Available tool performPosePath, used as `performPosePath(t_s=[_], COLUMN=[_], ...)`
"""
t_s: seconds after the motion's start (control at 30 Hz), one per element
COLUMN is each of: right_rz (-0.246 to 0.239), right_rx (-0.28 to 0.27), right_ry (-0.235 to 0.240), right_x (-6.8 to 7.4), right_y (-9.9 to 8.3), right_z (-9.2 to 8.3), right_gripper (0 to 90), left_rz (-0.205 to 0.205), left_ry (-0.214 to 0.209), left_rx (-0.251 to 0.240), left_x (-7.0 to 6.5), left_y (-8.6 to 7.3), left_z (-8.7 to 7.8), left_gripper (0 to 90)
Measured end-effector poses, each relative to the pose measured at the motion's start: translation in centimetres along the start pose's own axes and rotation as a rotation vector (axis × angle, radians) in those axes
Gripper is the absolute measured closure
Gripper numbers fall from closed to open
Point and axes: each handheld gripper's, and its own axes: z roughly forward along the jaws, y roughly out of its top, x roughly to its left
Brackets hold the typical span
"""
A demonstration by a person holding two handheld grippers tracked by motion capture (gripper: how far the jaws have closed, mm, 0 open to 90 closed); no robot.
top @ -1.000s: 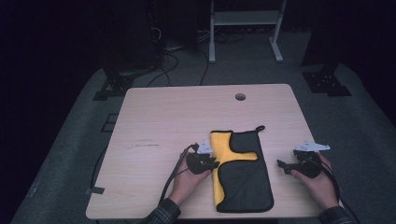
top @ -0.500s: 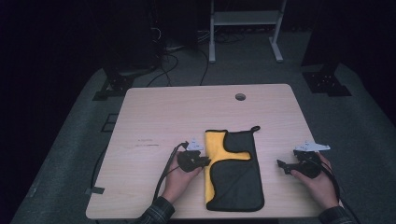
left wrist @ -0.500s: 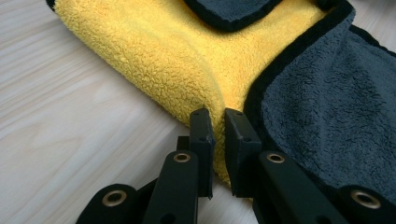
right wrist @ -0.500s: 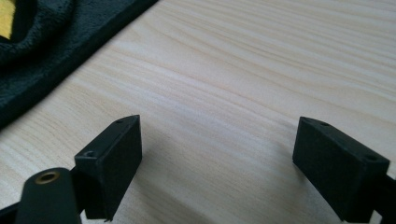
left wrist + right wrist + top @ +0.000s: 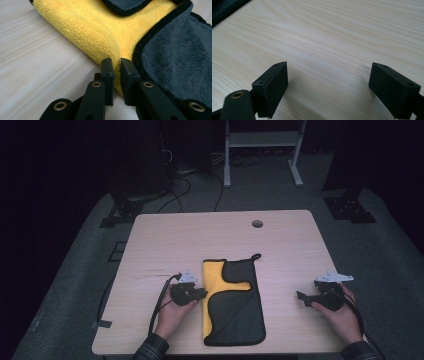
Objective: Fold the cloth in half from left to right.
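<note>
Dragged left since 0.5 s ago: cloth (image 5: 232, 302) on near-centre tabletop (image 5: 165, 240), yellow fold wider. Left gripper (image 5: 116, 65) fingers nearly closed, pinching yellow fold edge. Right gripper (image 5: 328, 85) fingers wide, empty, resting near right. Best to pull low and flat, then pin right side against bunching.

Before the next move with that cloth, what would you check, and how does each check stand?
1. Left gripper closed on the cloth's yellow fold: ok, jaws nearly shut on its edge.
2. Right gripper free: ok, jaws wide open over bare table.
3. Right gripper clear of the cloth: ok, it sits apart.
4. Cloth fully on the table: ok.
5. How many layers are pinched: cannot tell.
</note>
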Motion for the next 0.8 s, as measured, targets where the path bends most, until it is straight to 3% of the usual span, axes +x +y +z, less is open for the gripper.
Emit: performPosePath(t_s=[0.07,0.17,0.23,0.33,0.53,0.8], right_rz=[0.000,0.005,-0.002,-0.010,-0.026,-0.066], right_rx=[0.000,-0.001,-0.008,-0.015,-0.048,-0.069], right_ry=[0.000,-0.006,-0.006,0.004,0.054,0.136], right_x=[0.0,0.0,0.3,0.7,2.0,4.0], right_y=[0.0,0.1,0.3,0.7,2.0,4.2], right_z=[0.0,-0.1,-0.2,-0.2,-0.3,0.5], right_gripper=[14.8,22.3,25.7,27.5,34.2,40.9], left_rz=[0.004,0.005,0.007,0.002,0.003,-0.007], left_ry=[0.013,0.020,0.051,0.079,0.097,0.131], left_rx=[0.001,-0.005,-0.029,-0.040,-0.013,0.019], left_x=[0.2,0.4,0.9,1.3,1.5,2.1], left_y=[-0.2,-0.3,-0.7,-1.4,-2.9,-4.0], left_z=[-0.3,-0.8,-1.9,-2.8,-3.8,-4.1], left_gripper=[62.0,43.6,33.5,24.5,16.9,13.8])
